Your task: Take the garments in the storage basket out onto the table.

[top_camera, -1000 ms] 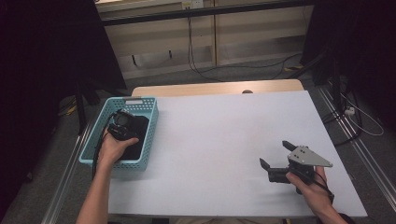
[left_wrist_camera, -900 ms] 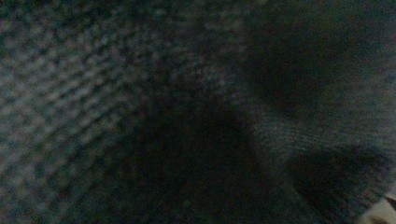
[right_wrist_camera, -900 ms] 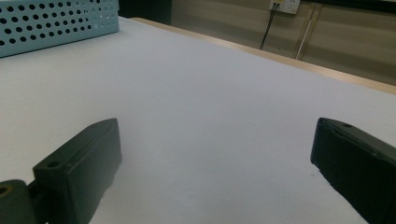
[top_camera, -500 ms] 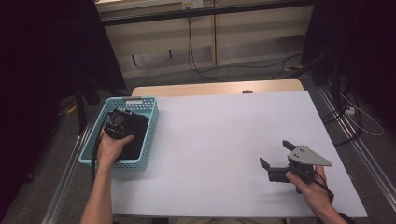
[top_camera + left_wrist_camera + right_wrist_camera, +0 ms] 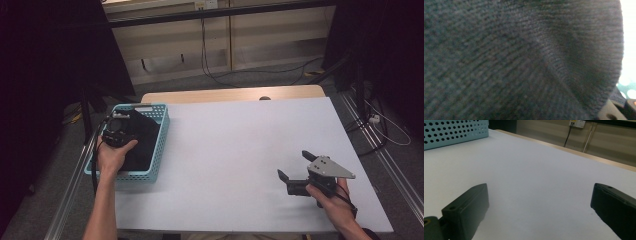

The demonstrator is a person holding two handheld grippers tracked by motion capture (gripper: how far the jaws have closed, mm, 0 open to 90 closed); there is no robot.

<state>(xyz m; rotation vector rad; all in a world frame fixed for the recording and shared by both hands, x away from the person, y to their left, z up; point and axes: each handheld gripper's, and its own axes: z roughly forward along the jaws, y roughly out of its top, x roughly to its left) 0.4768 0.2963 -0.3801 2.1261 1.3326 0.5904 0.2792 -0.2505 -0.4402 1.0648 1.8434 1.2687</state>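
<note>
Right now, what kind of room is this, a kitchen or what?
Probably a lab or workshop, not a kitchen. A plain white table holds just a blue basket, cables trail across the floor behind it, and a wall socket sits low on the wall.

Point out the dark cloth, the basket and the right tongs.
dark cloth [image 5: 145,137], high view, bare fabric inside the basket.
basket [image 5: 161,145], high view, right wall.
right tongs [image 5: 296,166], high view, midway between the tips.

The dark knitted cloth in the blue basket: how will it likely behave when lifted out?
The dark knitted cloth looks soft and rumpled in the blue basket, so it will probably droop rather than hold shape. Its ribbed knit, close up in the left gripper view, should grip well. It may drag on the basket wall near the left hand-held gripper.
</note>
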